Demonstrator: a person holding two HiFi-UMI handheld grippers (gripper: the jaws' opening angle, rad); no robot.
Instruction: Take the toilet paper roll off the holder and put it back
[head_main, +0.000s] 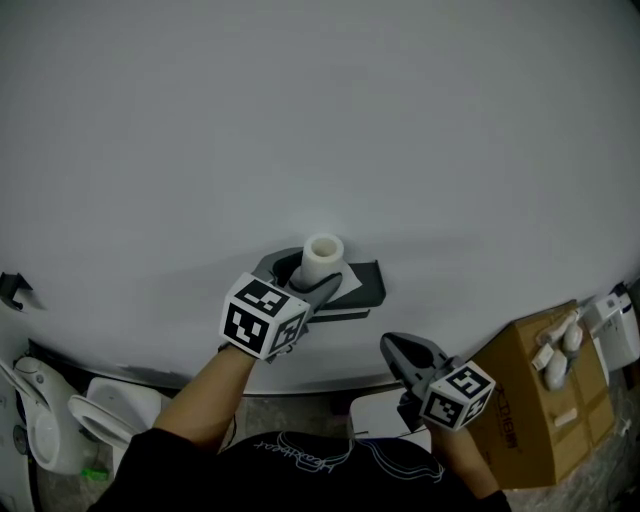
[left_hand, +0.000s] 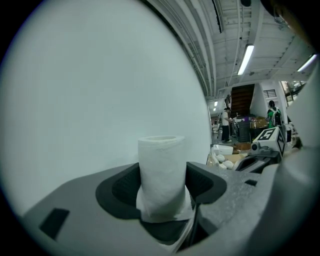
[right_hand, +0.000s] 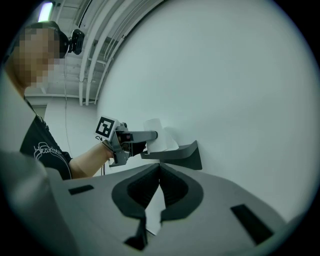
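Observation:
A white toilet paper roll (head_main: 322, 258) stands upright between the jaws of my left gripper (head_main: 312, 272), which is shut on it close to the white wall. In the left gripper view the dark pads press both sides of the roll (left_hand: 162, 175), and a loose sheet hangs at its foot. The dark grey holder (head_main: 358, 290) juts from the wall just right of and below the roll. I cannot tell if the roll touches it. My right gripper (head_main: 393, 347) hovers lower right, away from the holder, jaws shut and empty. The right gripper view shows the roll (right_hand: 156, 131) and the holder (right_hand: 180, 155).
A cardboard box (head_main: 530, 400) with white items on top stands at the lower right. A white toilet (head_main: 105, 412) sits at the lower left by the wall's foot. People stand far off in the left gripper view (left_hand: 272, 114).

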